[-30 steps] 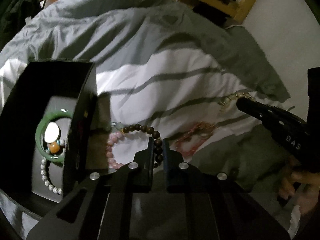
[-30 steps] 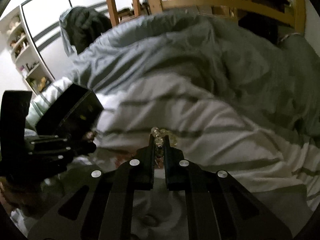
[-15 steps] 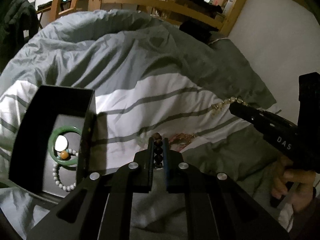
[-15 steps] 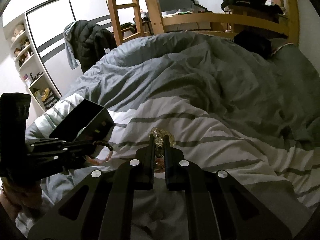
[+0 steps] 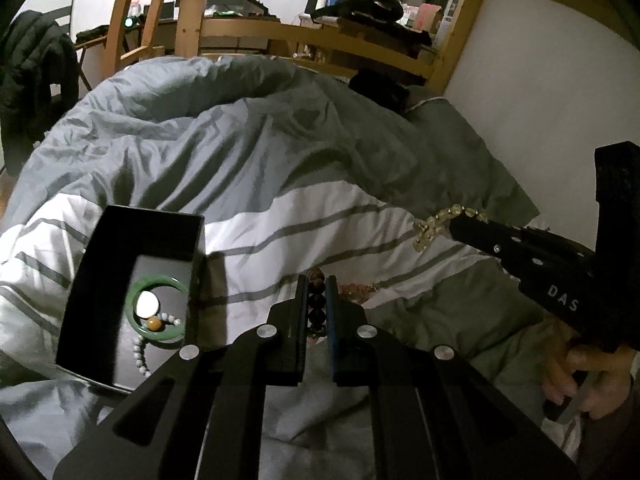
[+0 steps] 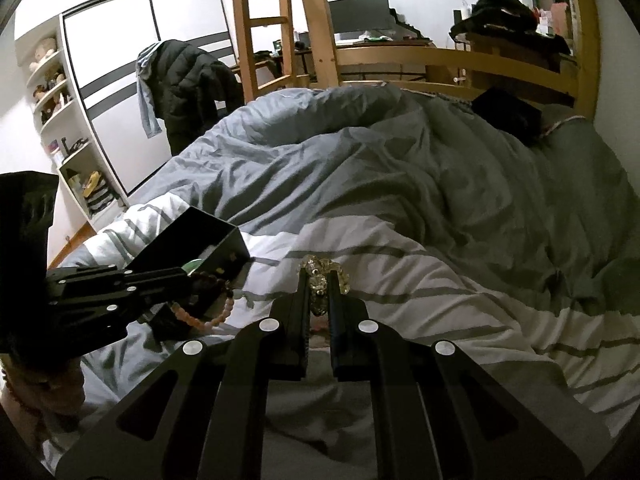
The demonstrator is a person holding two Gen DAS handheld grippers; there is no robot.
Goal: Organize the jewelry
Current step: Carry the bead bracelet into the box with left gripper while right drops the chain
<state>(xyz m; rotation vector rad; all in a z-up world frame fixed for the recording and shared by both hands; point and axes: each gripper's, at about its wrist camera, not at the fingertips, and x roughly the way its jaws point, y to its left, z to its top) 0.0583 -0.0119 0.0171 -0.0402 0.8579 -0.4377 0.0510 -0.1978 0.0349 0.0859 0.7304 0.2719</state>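
My left gripper (image 5: 317,280) is shut on a dark brown bead bracelet (image 5: 316,300), held above the bed; in the right wrist view its dark and pink beads (image 6: 218,304) hang from the fingers. My right gripper (image 6: 318,276) is shut on a clear yellowish bead bracelet (image 6: 324,270), which also shows in the left wrist view (image 5: 440,220). An open black box (image 5: 100,264) lies on the striped duvet to the left, holding a green bangle (image 5: 158,308), a white stone, an orange bead and a pale bead string (image 5: 140,354).
A thin reddish chain (image 5: 358,290) lies on the duvet (image 5: 280,184) just beyond my left fingers. A wooden bed frame (image 5: 360,40) and ladder stand behind. A dark jacket (image 6: 188,84) hangs by the wardrobe at left.
Both grippers have risen from the duvet with their bracelets. The box looks smaller and farther below the left gripper.
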